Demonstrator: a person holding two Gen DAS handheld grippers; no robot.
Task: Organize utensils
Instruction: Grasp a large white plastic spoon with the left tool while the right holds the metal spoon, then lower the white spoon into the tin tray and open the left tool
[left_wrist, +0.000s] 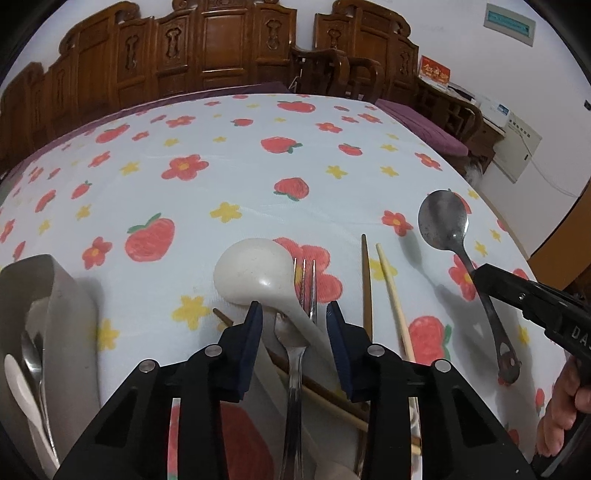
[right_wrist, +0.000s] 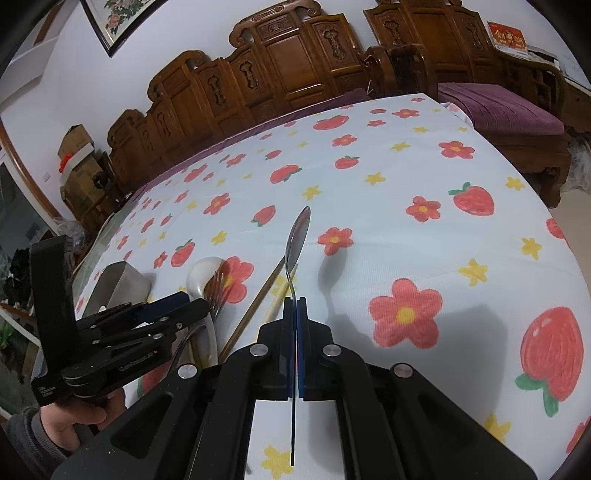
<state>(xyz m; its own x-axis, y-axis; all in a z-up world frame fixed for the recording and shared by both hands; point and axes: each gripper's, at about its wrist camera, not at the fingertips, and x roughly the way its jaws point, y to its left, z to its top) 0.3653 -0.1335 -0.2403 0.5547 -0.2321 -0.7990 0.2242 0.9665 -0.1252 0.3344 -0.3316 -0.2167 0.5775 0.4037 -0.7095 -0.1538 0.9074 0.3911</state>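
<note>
Progress is partial: two spoons are already seen inside the metal holder (left_wrist: 70, 295) at the left edge. A metal spoon (right_wrist: 297, 236) is pinched edge-on by the right gripper (right_wrist: 295, 314), mid-frame. Left gripper (left_wrist: 294, 314), fingers spread, is poised over ladle (left_wrist: 255, 273) and fork (left_wrist: 301, 332); chopsticks (left_wrist: 393, 295) are left waiting.

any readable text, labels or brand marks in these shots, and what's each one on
"DA": white letters, cut off by the frame edge, on the black body of the right tool.
Red sign with gold characters against the wall: too blurred to read.
Pale lettering on the black body of the left tool: too small to read.
White wall panel's green strip: unreadable.
</note>
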